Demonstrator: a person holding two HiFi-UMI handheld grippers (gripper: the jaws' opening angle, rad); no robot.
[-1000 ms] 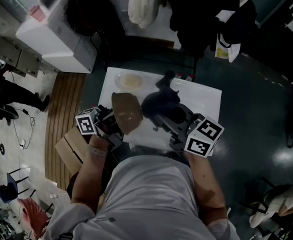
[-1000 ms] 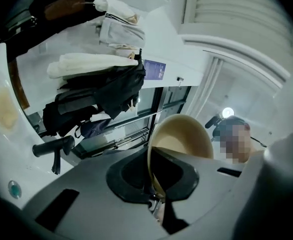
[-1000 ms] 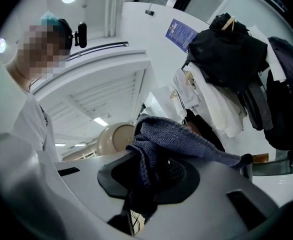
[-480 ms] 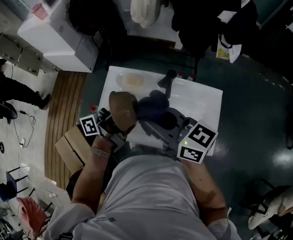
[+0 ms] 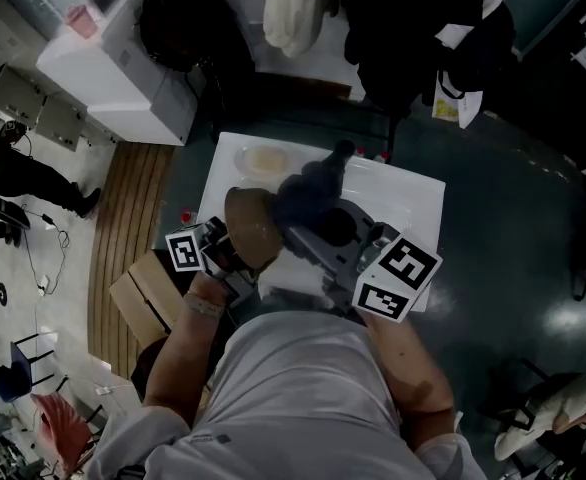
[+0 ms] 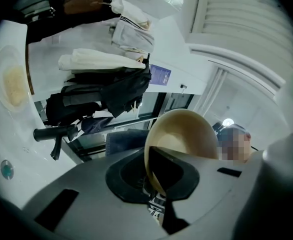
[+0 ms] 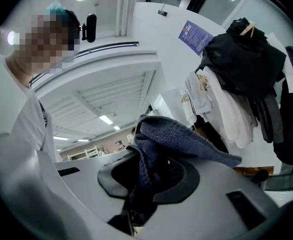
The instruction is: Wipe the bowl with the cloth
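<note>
The right tool (image 7: 145, 184) clenched on a dark cloth (image 7: 179, 144); the left tool (image 6: 159, 199) pinching the tan bowl (image 6: 186, 134) by its rim, tilted, above the white surface (image 5: 413, 193). Cloth at bowl's right edge, contact unclear. Best: press wad into the hollow, sweep round, rim grip firm.

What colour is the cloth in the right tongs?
The cloth is dark blue-grey, shown best in the right gripper view.
</note>
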